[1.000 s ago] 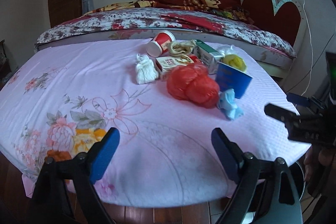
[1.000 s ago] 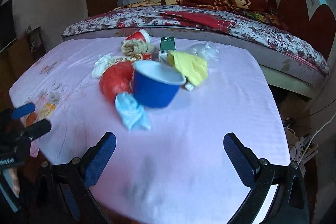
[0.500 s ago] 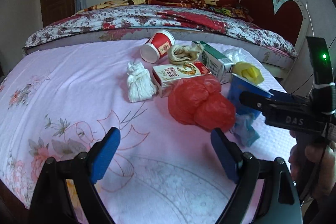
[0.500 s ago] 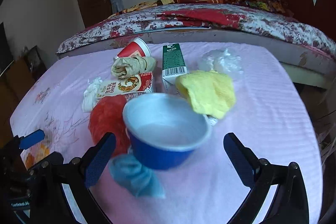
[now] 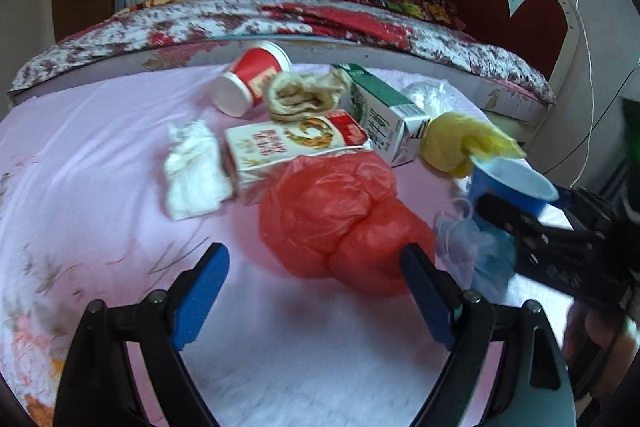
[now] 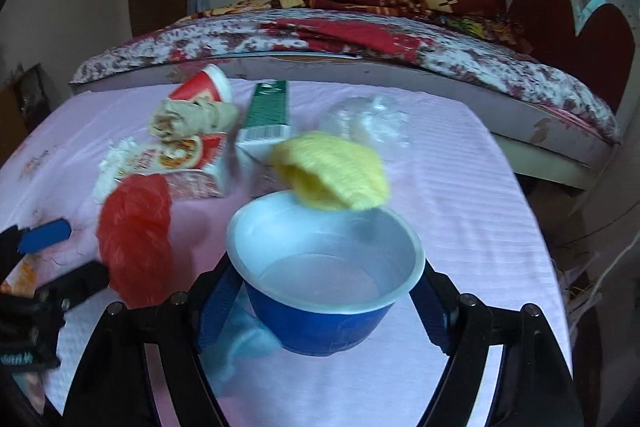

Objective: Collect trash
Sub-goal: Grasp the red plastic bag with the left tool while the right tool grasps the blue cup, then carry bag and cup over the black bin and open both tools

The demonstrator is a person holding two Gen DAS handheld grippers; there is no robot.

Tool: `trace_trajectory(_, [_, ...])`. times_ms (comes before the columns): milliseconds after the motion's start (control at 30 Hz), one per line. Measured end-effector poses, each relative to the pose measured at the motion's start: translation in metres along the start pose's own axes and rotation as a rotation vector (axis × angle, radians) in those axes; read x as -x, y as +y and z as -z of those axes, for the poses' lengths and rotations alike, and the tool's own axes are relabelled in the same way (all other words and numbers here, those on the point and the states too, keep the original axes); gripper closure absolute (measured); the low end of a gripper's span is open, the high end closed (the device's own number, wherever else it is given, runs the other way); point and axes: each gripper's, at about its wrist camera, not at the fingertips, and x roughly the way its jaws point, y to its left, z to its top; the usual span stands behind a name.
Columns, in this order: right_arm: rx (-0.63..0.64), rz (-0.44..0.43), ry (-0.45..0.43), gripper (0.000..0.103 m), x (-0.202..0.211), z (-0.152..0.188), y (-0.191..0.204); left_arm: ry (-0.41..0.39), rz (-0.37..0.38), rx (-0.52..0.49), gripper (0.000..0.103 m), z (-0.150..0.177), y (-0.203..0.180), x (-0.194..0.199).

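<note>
Trash lies on a pink cloth-covered table point(image 5: 100, 211). A crumpled red plastic bag point(image 5: 336, 219) lies just ahead of my open left gripper point(image 5: 312, 291), between its blue fingertips. A blue paper bowl point(image 6: 328, 279) with a white inside sits between the fingers of my open right gripper point(image 6: 320, 303); I cannot tell whether the pads touch it. A light blue wad point(image 5: 476, 255) lies beside the bowl. A yellow wad point(image 6: 332, 175), a green carton point(image 6: 268, 115), a white-and-red box point(image 5: 292, 147), a white tissue point(image 5: 192, 171), a red cup point(image 5: 248, 79) and a beige wrapper point(image 5: 304, 95) lie behind.
A clear plastic wad point(image 6: 368, 119) lies at the far right of the pile. A bed with a floral blanket point(image 6: 320, 39) and a red headboard point(image 6: 568, 15) stands behind the table. The table's right edge point(image 6: 536, 227) drops to the floor.
Both grippers have moved forward to the pile. The red bag now lies between the left fingertips. The blue bowl now sits between the right fingers.
</note>
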Motion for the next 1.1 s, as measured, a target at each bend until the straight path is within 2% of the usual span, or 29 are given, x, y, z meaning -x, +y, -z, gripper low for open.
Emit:
trace_trajectory(100, [-0.002,-0.026,0.015,0.022,0.004,0.004,-0.008,0.034,0.0,-0.014,0.014,-0.005,-0.008,-0.015])
trace_trajectory(167, [0.006,-0.022,0.022,0.022,0.006,0.007,-0.01,0.047,0.007,-0.031,0.022,-0.005,-0.013,-0.02])
trace_trajectory(233, [0.008,-0.035,0.019,0.022,0.01,0.01,-0.013,0.053,0.055,-0.032,0.058,-0.005,-0.016,-0.02])
trace_trajectory(333, [0.012,-0.048,0.015,0.023,0.019,0.014,-0.014,0.046,0.056,-0.07,0.067,-0.004,-0.025,-0.016])
trace_trajectory(433, [0.007,-0.057,0.003,0.023,0.029,0.016,-0.017,0.027,0.067,-0.07,0.07,-0.002,-0.026,-0.003])
trace_trajectory(733, [-0.026,-0.061,-0.033,0.023,0.062,0.022,-0.033,-0.047,0.059,-0.104,0.071,0.007,-0.037,0.042])
trace_trajectory(1100, [-0.002,-0.012,-0.084,0.023,0.125,0.044,-0.059,-0.093,0.124,-0.167,0.071,0.02,-0.086,0.083])
